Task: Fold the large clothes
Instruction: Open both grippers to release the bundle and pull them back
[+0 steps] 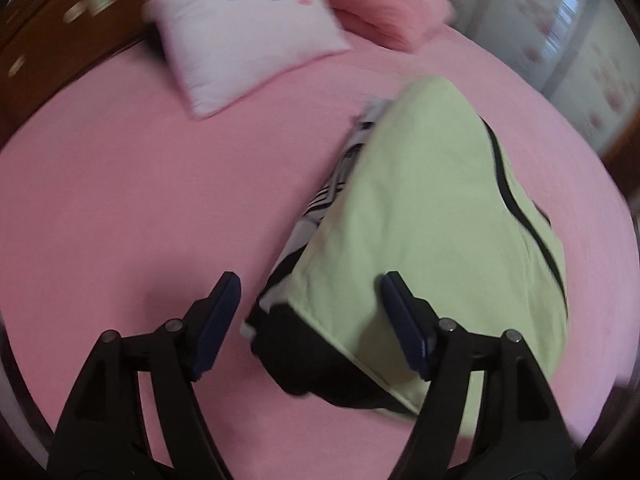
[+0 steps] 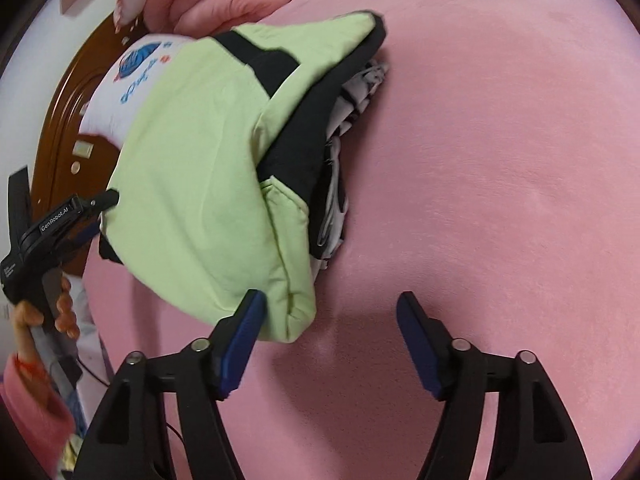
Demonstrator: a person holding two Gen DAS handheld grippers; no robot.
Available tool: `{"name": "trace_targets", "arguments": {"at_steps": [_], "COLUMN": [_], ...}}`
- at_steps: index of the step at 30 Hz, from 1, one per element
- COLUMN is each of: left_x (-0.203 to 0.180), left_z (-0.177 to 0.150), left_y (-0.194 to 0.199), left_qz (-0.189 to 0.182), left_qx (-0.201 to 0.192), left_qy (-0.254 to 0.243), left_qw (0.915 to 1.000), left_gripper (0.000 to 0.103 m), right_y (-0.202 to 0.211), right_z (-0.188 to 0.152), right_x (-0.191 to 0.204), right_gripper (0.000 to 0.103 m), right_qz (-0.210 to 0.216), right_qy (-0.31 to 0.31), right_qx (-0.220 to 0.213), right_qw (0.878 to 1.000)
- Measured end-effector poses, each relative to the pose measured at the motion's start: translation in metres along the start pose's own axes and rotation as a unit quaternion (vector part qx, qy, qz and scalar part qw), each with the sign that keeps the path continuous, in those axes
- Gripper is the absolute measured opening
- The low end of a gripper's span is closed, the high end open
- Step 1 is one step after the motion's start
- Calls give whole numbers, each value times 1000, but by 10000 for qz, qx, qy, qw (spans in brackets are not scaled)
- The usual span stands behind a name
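Folded stack on the bed (image 1: 100,200): a light green garment (image 1: 432,216) with black trim lies on top, black fabric (image 1: 316,364) under it, and a black-and-white striped piece (image 1: 332,184) peeking out at the edge. From the right wrist view the same green garment (image 2: 192,184) sits as a compact bundle, layers visible along its side.

Left gripper (image 1: 310,324): jaws wide apart, holding nothing. The near corner of the stack lies between its fingers and just ahead; the right-hand finger overlaps the green cloth in view, contact cannot be told.

Right gripper (image 2: 330,344): jaws wide apart, empty. The stack's rounded end sits just ahead and to its left, by the left finger; bare pink sheet lies ahead and to the right.

White pillow (image 1: 236,32) and pink bedding (image 1: 384,0) lie well beyond the stack, ahead of the left gripper.

Judgement: folding appears close to complete. The green piece is already doubled into a small packet and stacked. Remaining, at most: squaring the edges, tucking the striped piece in, or moving the pile. The left view is motion-blurred, so fine creases cannot be checked.
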State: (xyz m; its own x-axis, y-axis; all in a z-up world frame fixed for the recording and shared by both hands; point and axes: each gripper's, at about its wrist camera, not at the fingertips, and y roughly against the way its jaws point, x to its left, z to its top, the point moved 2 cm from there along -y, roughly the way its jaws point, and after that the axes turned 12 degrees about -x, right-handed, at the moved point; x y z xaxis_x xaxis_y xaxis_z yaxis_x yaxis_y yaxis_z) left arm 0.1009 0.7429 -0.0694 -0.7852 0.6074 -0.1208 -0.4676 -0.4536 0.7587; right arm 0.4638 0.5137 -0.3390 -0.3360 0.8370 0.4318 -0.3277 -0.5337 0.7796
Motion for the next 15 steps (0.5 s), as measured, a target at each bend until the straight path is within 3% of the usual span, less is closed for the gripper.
{"name": "trace_targets", "arguments": {"at_steps": [2, 5, 7, 10, 15], "left_x": [-3, -21, -37, -55, -87], "left_z": [-21, -63, -95, -162, -298], "left_y": [12, 39, 60, 103, 195], "left_qz": [344, 510, 443, 509, 226], "left_qx": [119, 414, 677, 838, 1196], "left_qy": [660, 999, 943, 871, 178], "left_qw": [9972, 9928, 9923, 9914, 9924], "left_gripper": [70, 70, 70, 70, 70], "right_y": [15, 46, 77, 143, 262], "right_z": [-11, -37, -65, -123, -238], "right_x": [-7, -26, -54, -110, -203], "right_gripper": [74, 75, 80, 96, 98], "right_qz": [-311, -504, -677, -881, -1566], "right_qy": [50, -44, -337, -1039, -1405], "right_qx": [-68, 59, 174, 141, 337], "right_qw": [9995, 9987, 9970, 9906, 9770]}}
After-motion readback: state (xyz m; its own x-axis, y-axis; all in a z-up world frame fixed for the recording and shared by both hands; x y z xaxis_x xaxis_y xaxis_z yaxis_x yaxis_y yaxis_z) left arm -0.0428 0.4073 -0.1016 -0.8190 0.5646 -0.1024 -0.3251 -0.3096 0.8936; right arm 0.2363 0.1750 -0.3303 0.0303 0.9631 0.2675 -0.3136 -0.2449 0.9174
